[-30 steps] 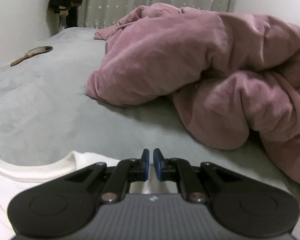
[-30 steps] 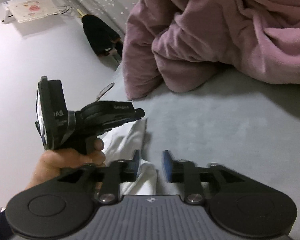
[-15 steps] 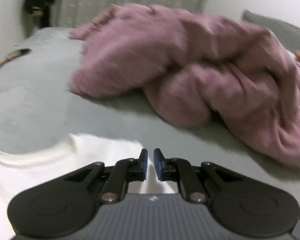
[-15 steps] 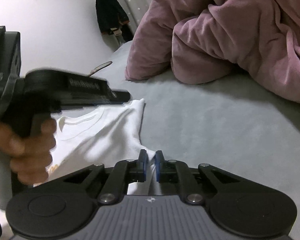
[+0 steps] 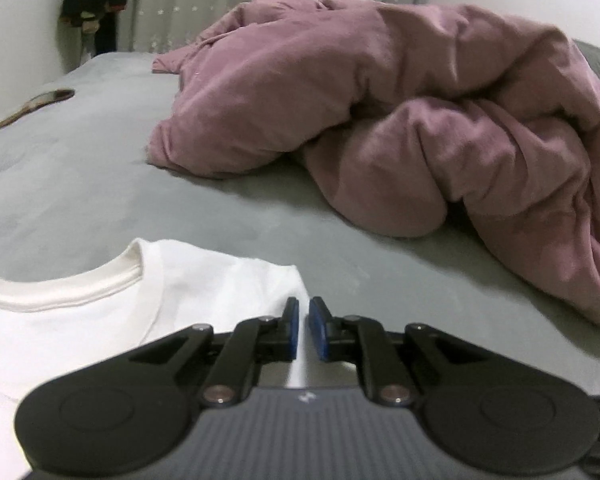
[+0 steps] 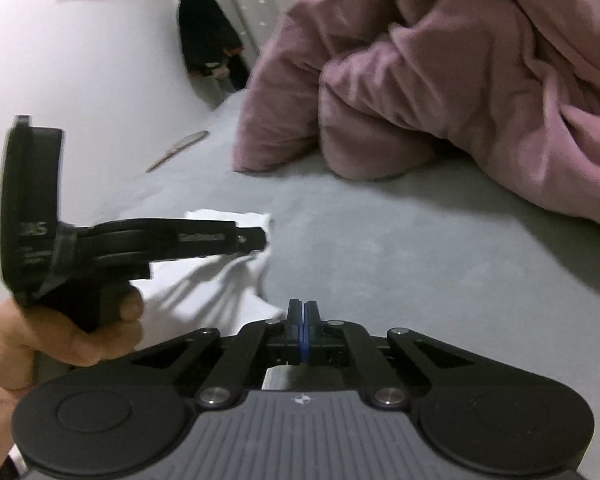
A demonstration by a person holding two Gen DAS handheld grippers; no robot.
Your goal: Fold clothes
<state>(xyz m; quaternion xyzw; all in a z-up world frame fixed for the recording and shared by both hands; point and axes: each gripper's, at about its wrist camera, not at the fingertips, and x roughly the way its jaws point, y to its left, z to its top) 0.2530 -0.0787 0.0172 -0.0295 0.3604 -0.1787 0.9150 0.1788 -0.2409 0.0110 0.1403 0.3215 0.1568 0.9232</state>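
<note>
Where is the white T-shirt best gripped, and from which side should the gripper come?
Probably grip the white T-shirt at its shoulder corner, beside the collar, coming in low from the near side. It lies flat on the grey bed, so only its thin outer edges offer something to pinch.

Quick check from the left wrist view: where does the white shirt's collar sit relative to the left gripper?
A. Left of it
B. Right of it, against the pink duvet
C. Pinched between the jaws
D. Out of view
A: the collar curves across the lower left of the left wrist view, well left of the left gripper, on the white shirt that lies on the grey bed.
</note>
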